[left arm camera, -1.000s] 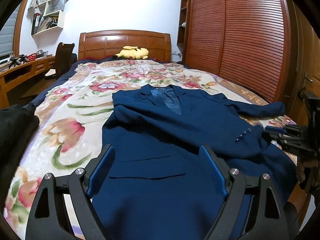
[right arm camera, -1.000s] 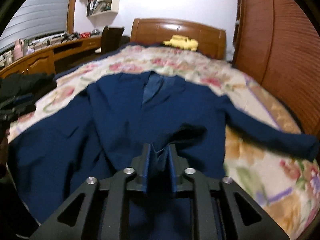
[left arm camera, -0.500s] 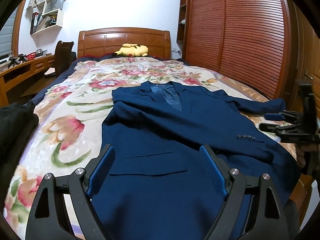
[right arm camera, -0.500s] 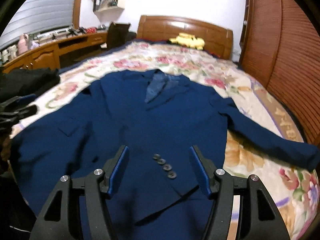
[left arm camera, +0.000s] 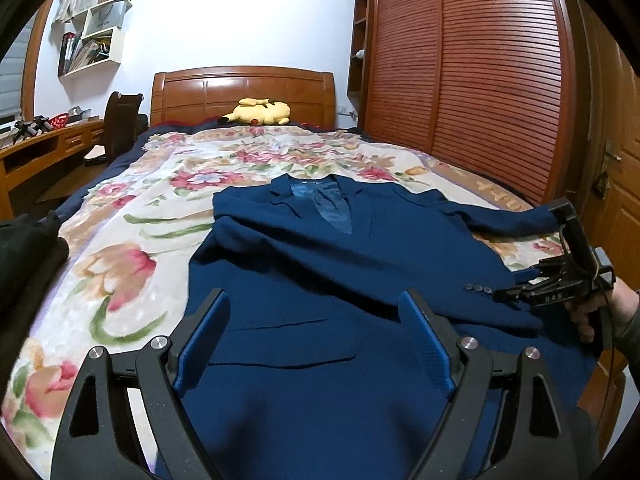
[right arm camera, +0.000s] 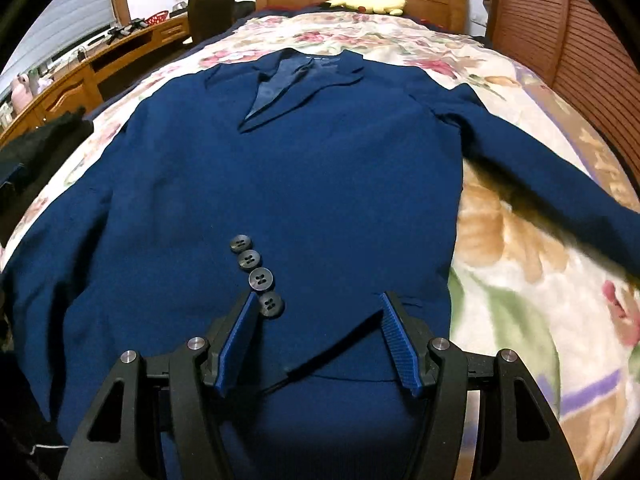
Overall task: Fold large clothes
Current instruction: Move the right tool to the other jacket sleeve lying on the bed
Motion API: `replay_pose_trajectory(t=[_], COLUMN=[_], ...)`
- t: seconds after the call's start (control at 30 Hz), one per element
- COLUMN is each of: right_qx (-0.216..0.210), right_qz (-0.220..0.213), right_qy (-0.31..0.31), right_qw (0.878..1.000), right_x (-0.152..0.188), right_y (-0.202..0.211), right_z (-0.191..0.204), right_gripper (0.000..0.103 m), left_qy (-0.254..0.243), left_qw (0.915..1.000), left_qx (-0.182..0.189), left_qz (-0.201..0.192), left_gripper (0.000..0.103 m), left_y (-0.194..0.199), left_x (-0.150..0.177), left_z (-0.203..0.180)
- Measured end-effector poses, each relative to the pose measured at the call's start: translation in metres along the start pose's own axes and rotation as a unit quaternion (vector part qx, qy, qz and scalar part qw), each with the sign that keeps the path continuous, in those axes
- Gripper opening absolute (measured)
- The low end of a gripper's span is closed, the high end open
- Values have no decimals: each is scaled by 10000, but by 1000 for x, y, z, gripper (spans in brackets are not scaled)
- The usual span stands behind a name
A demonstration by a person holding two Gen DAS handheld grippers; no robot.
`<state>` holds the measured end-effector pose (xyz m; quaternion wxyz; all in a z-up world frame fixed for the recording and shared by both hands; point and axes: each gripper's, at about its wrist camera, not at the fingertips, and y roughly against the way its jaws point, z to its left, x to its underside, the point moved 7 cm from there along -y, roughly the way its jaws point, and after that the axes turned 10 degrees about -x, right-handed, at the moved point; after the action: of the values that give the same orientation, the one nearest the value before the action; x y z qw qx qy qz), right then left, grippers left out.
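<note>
A navy blue suit jacket (left arm camera: 320, 280) lies face up on the floral bedspread, collar toward the headboard. One sleeve is folded across the body, its cuff buttons (right arm camera: 256, 276) showing. The other sleeve (right arm camera: 540, 176) stretches out to the right. My left gripper (left arm camera: 316, 312) is open and empty above the jacket's lower left side. My right gripper (right arm camera: 318, 314) is open and empty, just above the folded cuff near the buttons; it also shows in the left wrist view (left arm camera: 516, 288) at the jacket's right edge.
A yellow plush toy (left arm camera: 258, 112) lies by the wooden headboard (left arm camera: 240, 88). Dark clothes (left arm camera: 24, 248) are piled at the bed's left edge. A desk and chair (left arm camera: 120, 124) stand on the left, a slatted wardrobe (left arm camera: 480, 80) on the right.
My right gripper was shut on the sleeve cuff; it has opened, let the cuff down on the jacket body, and now hovers close over the buttons. The left gripper has barely moved.
</note>
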<state>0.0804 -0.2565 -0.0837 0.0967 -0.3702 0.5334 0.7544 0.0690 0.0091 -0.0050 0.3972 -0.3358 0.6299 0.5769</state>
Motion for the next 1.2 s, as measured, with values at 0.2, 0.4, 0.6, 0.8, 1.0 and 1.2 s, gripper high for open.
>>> replay_pose_trajectory(t=[0.2,0.4,0.6,0.8,1.0,1.2], right_qx=[-88,548,509,825,1056,1043], right_qz=[-37,-259,-395,-579,-310,-126], right_qy=[126,280,188,124,-162,-194], right_qw=[9999,9978,9977,9948,9938,9943], right_x=[-1,-11,-8,-6,5,14], right_y=[0,21,28,44,31,11], right_z=[1,1,0,-13,-43,-54], right_gripper=[44,8,8,12,28,42], left_qy=[-48,49,131,92,87,73], left_qw=[9999,9997,9996,9998,9998,10000], left_qx=[143,243,249,140,166,26], left_qz=[-5,-9,-44,-78,-97,-61], left_gripper=[87,103,103,103,103,103], left_y=[-5,-9,-12,-17,-18,-19], left_x=[-2,-6,-10,-12,-12,-10], left_z=[-16,-27,-38,-47,-53,-51])
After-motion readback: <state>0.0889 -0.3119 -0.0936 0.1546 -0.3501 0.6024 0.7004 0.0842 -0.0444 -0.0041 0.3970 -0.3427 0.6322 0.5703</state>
